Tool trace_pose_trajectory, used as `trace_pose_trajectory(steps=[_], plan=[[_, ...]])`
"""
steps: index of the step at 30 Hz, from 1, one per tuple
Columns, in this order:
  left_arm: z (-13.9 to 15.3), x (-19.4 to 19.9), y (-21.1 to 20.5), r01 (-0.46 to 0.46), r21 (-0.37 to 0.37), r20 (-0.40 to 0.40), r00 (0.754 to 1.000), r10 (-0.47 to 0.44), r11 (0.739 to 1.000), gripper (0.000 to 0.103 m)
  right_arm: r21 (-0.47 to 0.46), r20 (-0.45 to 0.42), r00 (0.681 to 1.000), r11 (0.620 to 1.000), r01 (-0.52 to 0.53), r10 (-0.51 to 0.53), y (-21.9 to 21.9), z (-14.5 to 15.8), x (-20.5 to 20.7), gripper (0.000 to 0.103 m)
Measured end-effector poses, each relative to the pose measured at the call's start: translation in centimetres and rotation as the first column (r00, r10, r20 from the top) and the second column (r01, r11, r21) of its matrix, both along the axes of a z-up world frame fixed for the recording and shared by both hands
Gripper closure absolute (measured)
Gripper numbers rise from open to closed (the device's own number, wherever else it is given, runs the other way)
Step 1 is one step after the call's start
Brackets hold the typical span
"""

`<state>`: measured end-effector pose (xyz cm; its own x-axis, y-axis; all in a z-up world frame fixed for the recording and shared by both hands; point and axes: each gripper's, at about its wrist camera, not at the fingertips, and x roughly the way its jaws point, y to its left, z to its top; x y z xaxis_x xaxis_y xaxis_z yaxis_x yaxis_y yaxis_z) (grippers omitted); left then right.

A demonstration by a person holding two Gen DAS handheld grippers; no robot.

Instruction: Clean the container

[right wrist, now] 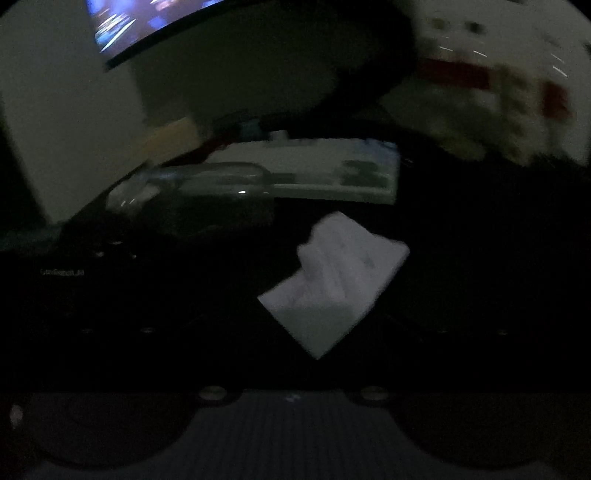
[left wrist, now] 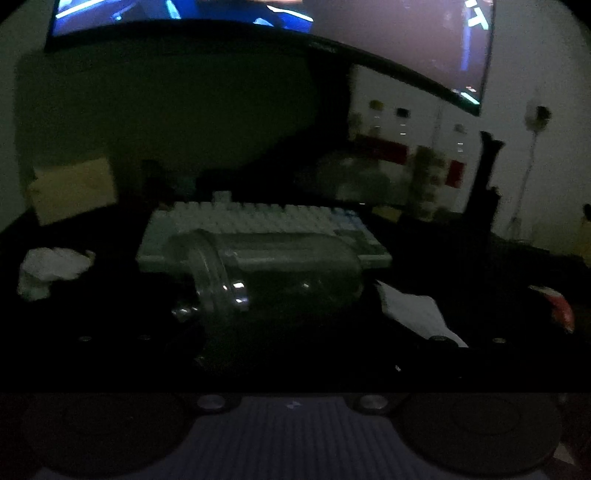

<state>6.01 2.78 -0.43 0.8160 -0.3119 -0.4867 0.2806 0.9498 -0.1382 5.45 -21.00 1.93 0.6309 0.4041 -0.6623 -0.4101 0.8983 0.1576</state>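
Light: very dim; both views are dark and the right wrist view is also blurred.
Jar: a clear jar (left wrist: 273,273) lies on its side on a dark desk (left wrist: 461,266), its mouth and shiny rim toward the left. In the right wrist view the jar (right wrist: 207,192) shows as a faint glassy shape at left of centre.
Keyboard: a pale keyboard (left wrist: 258,221) sits just behind the jar, running left to right; in the right wrist view the keyboard (right wrist: 332,173) is a pale smear.
Folded cloth: a flat white cloth or paper (right wrist: 332,280) lies on the desk (right wrist: 480,258), near the jar's closed end; from the left wrist the cloth (left wrist: 413,314) appears to the right of the jar.
Crumpled tissue: a white wad (left wrist: 51,269) sits well to the left of the jar.
Screen: a curved lit monitor (left wrist: 369,22) hangs above the desk.
Box: a tan box (left wrist: 74,188) stands at the far left.
Left gripper: its fingers are lost against the dark desk; I cannot tell how far apart they are or whether they hold anything.
Right gripper: likewise hidden in darkness; its opening and any hold cannot be told.
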Motion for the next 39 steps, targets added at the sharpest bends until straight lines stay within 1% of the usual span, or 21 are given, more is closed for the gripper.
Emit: trace_pose_trajectory(steps=[2,4,7,8,10,11,13,14,15,16,17,20,23,28,30,33,34,36,37,38,39], plan=[[-0.3,0.0,0.2,0.033,0.012,0.016,0.999,-0.033,0.999,0.000,-0.023,0.004,0.998,0.998,-0.064,0.064,0.0,-0.1,1.1,0.000],[-0.4,0.2,0.3,0.056,0.019,0.030,0.998,-0.057,0.998,0.000,-0.023,-0.003,0.990,0.990,-0.138,0.138,-0.3,0.0,2.6,0.001],[-0.4,0.7,0.3,0.095,0.017,0.041,0.995,-0.095,0.995,0.000,-0.032,0.004,0.980,0.980,-0.197,0.197,-0.5,0.1,4.6,0.003],[-0.3,0.9,0.3,0.099,0.017,0.047,0.994,-0.100,0.995,0.000,-0.038,0.003,0.977,0.976,-0.214,0.215,-0.5,0.0,5.2,0.005],[-0.1,1.6,0.4,0.109,0.014,0.057,0.992,-0.110,0.994,0.000,-0.032,-0.008,0.967,0.966,-0.255,0.255,-0.4,-0.5,6.3,0.011],[0.0,1.9,0.3,0.117,0.012,0.056,0.992,-0.118,0.993,0.000,-0.018,-0.020,0.964,0.964,-0.264,0.264,-0.5,-0.9,6.8,0.019],[0.2,2.4,0.3,0.125,0.004,0.048,0.991,-0.125,0.992,0.000,0.011,-0.052,0.965,0.966,-0.258,0.258,-0.9,-1.8,7.5,0.040],[0.3,2.6,0.3,0.120,-0.006,0.040,0.992,-0.120,0.993,0.000,0.022,-0.070,0.966,0.968,-0.250,0.251,-1.2,-2.3,7.8,0.063],[0.2,2.8,0.3,0.112,-0.013,0.041,0.993,-0.112,0.994,0.000,0.023,-0.076,0.968,0.971,-0.237,0.238,-1.5,-2.7,7.9,0.080],[0.2,2.8,0.3,0.102,-0.020,0.049,0.994,-0.101,0.995,0.000,0.017,-0.058,0.973,0.974,-0.224,0.225,-2.0,-2.9,7.7,0.092],[0.2,2.9,0.3,0.091,-0.026,0.056,0.994,-0.090,0.995,0.000,0.012,-0.044,0.976,0.977,-0.215,0.215,-2.3,-3.0,7.5,0.097],[0.0,2.9,0.4,0.049,-0.031,0.099,0.994,-0.046,0.998,0.000,0.006,-0.017,0.983,0.983,-0.185,0.185,-3.2,-3.1,6.8,0.097],[-0.2,3.0,0.5,0.106,-0.049,0.107,0.989,-0.100,0.993,0.000,0.018,-0.009,0.987,0.987,-0.162,0.162,-4.1,-2.8,6.3,0.097],[-0.8,3.6,-0.1,0.157,-0.068,0.047,0.987,-0.154,0.985,0.000,0.062,0.011,0.990,0.988,-0.144,0.144,-4.6,-2.0,5.9,0.097],[-1.0,3.6,-0.2,0.169,-0.083,0.014,0.986,-0.168,0.982,0.002,0.090,0.021,0.991,0.987,-0.134,0.133,-4.8,-1.6,5.7,0.097],[-2.1,2.7,-0.3,0.224,-0.138,-0.033,0.972,-0.231,0.965,0.012,0.146,0.033,0.991,0.980,-0.135,0.131,-5.0,-1.0,5.5,0.097],[-2.4,2.4,-0.3,0.228,-0.142,-0.045,0.971,-0.236,0.963,0.013,0.162,0.038,0.990,0.977,-0.140,0.136,-5.0,-0.8,5.5,0.097],[-2.9,1.8,-0.5,0.230,-0.146,-0.066,0.968,-0.242,0.962,0.019,0.179,0.050,0.988,0.972,-0.155,0.149,-4.6,-0.3,5.6,0.097],[-3.0,1.5,-0.5,0.229,-0.148,-0.072,0.968,-0.241,0.962,0.033,0.182,0.057,0.986,0.970,-0.162,0.154,-4.3,0.0,5.6,0.097],[-3.2,1.5,-0.4,0.228,-0.166,-0.081,0.966,-0.244,0.959,0.051,0.183,0.067,0.986,0.969,-0.165,0.155,-4.0,0.2,5.5,0.097],[-3.3,1.6,-0.3,0.221,-0.197,-0.096,0.965,-0.243,0.955,0.060,0.186,0.075,0.985,0.968,-0.168,0.156,-3.7,0.5,5.4,0.096]])
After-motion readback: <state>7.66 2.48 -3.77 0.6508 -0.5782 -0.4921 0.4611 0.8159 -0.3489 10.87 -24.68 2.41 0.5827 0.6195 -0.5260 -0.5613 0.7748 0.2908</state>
